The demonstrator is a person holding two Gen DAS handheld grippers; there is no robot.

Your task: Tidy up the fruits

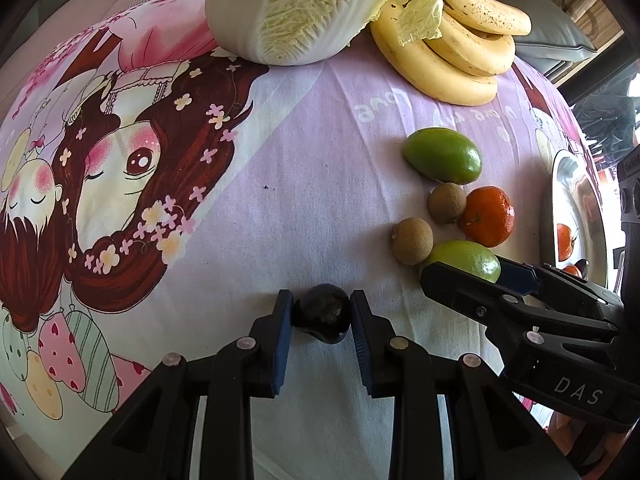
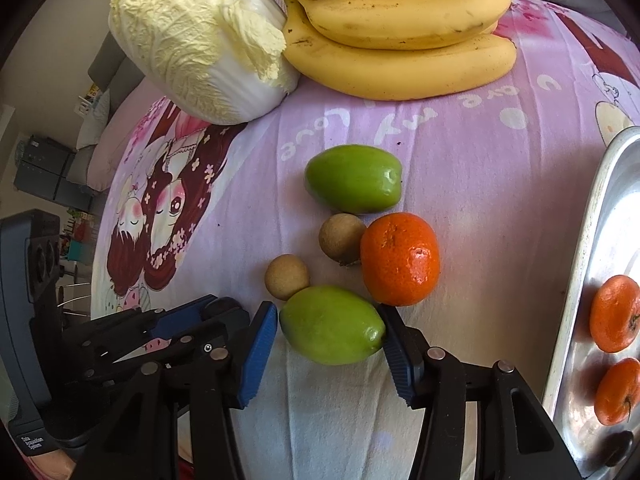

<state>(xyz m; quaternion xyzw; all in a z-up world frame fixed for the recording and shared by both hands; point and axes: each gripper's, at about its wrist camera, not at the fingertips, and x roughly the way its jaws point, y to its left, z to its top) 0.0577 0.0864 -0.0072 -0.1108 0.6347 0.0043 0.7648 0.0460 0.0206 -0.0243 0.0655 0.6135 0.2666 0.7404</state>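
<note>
Bananas: one bunch (image 2: 400, 36) is seen at the far edge of the cloth (image 1: 312, 200); four fingers can be counted in the right wrist view.
Cabbage: one napa cabbage (image 2: 200, 48) is laid just beside the bananas at that far edge, a leaf overlapping them.
Green fruits: two are counted. The far green fruit (image 2: 354, 178) lies mid-cloth; the near green fruit (image 2: 332, 324) sits toward the near edge.
Brown fruits: two small round ones, far brown fruit (image 2: 341, 237) and near brown fruit (image 2: 287, 277), are lodged between the green pair.
Loose tangerine: one tangerine (image 2: 400, 259) is resting on the cloth, touching the far brown fruit.
Tray: one metal tray (image 2: 592, 240) is placed at the right edge of the cloth.
Tray contents: two tray tangerines (image 2: 615, 313) are seen inside, with one dark object (image 2: 618, 446) near its near corner.
Dark fruit: one dark fruit (image 1: 322, 314) sits at the near edge of the cloth.
Left gripper: the left gripper (image 1: 322, 312) is narrowed around the dark fruit, both blue pads pressed to its sides.
Right gripper: the right gripper (image 2: 330, 330) is spread wide about the near green fruit; the right pad is touching, while a sliver of gap is seen at the left pad.
</note>
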